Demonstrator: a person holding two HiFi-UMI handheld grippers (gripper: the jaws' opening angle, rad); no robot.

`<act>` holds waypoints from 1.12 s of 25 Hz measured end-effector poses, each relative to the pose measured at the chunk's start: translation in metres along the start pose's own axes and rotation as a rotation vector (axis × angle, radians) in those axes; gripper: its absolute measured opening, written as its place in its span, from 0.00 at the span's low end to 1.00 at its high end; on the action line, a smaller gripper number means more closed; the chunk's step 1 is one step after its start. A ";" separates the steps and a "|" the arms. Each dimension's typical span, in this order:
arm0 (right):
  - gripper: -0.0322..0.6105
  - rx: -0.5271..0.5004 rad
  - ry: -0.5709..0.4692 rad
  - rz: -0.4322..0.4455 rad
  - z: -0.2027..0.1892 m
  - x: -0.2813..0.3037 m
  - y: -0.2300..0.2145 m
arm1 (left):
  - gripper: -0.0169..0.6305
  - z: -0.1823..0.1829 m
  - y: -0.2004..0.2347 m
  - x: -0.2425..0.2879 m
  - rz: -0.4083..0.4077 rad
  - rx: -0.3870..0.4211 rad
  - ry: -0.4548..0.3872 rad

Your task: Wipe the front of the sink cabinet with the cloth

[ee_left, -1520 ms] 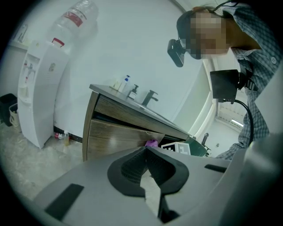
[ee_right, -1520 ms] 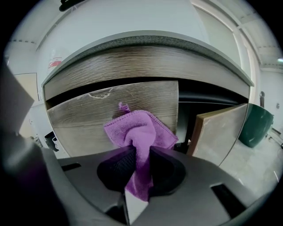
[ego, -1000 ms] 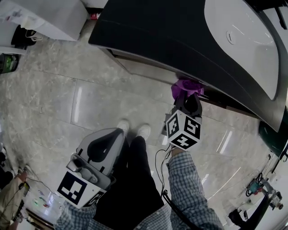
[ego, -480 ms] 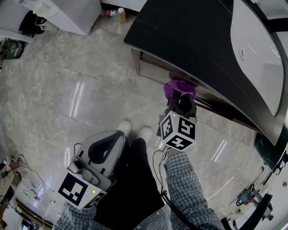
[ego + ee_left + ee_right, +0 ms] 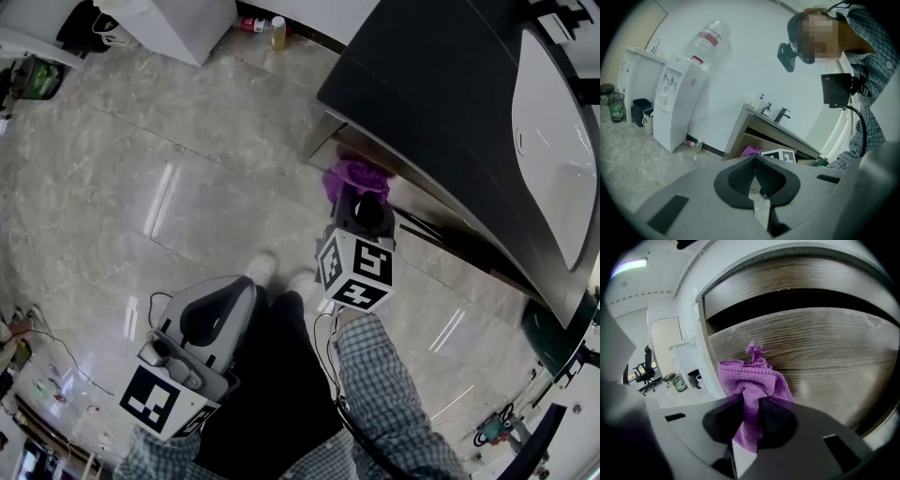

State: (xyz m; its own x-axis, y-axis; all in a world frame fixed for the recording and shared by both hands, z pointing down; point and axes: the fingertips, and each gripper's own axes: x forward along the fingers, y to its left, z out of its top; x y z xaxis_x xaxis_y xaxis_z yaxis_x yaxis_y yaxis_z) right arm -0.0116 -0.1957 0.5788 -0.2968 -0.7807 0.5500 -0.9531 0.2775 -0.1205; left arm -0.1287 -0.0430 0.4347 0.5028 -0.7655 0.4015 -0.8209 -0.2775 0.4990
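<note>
At the cabinet front [image 5: 825, 348], right claw [image 5: 751, 405] clamps the purple cloth [image 5: 752, 378]; left claw [image 5: 755, 165] sits closed, empty.

No real words or numbers to read anywhere, tbh. Closest thing to signs: black-and-white square markers on the right cube [image 5: 356, 270] of the right gripper [image 5: 359, 199] and on the left cube [image 5: 155, 398] of the left gripper [image 5: 236, 291]. Just blocky coded patterns, no letters. Red-and-white label on the jug [image 5: 708, 37] atop the dispenser [image 5: 675, 105], print way too small to make out. Same deal with the bottle [image 5: 278, 33] on the floor by the wall: a label maybe, but only a blur. Nothing legible on the cabinet front either.
</note>
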 end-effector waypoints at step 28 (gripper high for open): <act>0.16 -0.063 0.002 0.272 0.072 -0.067 0.101 | 0.04 0.062 -0.025 -0.044 0.005 0.076 -0.059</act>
State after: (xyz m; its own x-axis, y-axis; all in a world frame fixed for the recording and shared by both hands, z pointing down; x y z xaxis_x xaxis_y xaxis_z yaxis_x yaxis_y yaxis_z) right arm -0.0924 -0.1558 0.4704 -0.5411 -0.6713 0.5065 -0.8328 0.5114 -0.2120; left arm -0.1470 -0.0379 0.3570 0.4834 -0.7994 0.3569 -0.8430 -0.3150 0.4361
